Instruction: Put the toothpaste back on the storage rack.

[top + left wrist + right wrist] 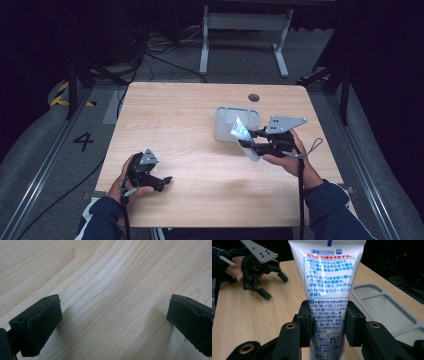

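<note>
Toothpaste is what the right gripper holds: a white tube printed with blue and red Japanese text, pinched across its lower body between the two black jaws. In the right gripper view the tube stands upright out of the jaws, its flat crimped end uppermost with a short blue mark near the top edge. From the high view the same tube juts from the right gripper just beside the front of a grey organiser tray that sits on the far right part of the light wooden worktop. Whether the tube touches the tray cannot be told. The tray has several shallow compartments, seen at the right of the right gripper view. The right hand grips the tool from below, and a cable hangs from it toward the near edge.

On the near left of the worktop the left hand holds the left gripper low over bare wood, well apart from the tray. Its jaws stand wide, with nothing between them; the left gripper view shows only wood grain in the gap. The left gripper also appears far off in the right gripper view, its grey three-cornered plate on top.
</note>
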### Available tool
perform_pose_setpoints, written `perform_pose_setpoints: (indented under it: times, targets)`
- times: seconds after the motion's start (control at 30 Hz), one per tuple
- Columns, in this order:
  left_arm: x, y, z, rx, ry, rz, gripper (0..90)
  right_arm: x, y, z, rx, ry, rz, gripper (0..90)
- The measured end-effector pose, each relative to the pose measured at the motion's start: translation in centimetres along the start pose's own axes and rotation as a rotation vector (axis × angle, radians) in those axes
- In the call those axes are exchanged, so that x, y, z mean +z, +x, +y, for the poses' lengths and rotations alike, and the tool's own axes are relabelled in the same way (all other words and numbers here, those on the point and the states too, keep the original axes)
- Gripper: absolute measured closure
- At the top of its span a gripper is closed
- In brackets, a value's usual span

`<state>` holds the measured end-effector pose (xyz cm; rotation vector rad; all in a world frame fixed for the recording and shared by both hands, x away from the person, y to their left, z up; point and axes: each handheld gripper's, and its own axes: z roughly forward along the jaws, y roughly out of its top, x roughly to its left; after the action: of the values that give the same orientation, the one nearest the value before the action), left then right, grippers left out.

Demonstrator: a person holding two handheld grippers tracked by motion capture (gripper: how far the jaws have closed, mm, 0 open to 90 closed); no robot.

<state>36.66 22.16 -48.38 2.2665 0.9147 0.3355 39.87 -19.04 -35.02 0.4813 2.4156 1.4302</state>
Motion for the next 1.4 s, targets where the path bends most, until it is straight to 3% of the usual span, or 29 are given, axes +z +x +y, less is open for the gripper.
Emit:
perform_pose_setpoints:
  times: [0.37,1.4]
  targets:
    - [0.0,0.0,0.0,0.000,0.000,0.000,0.4,1.0,-0.7,1.6,-0.003,-0.023,0.006,64.1]
    - [0.0,0.0,0.0,0.000,-0.001,-0.001,0.4,2.0,-4.3,5.0,0.034,-0.077,-0.066,64.0]
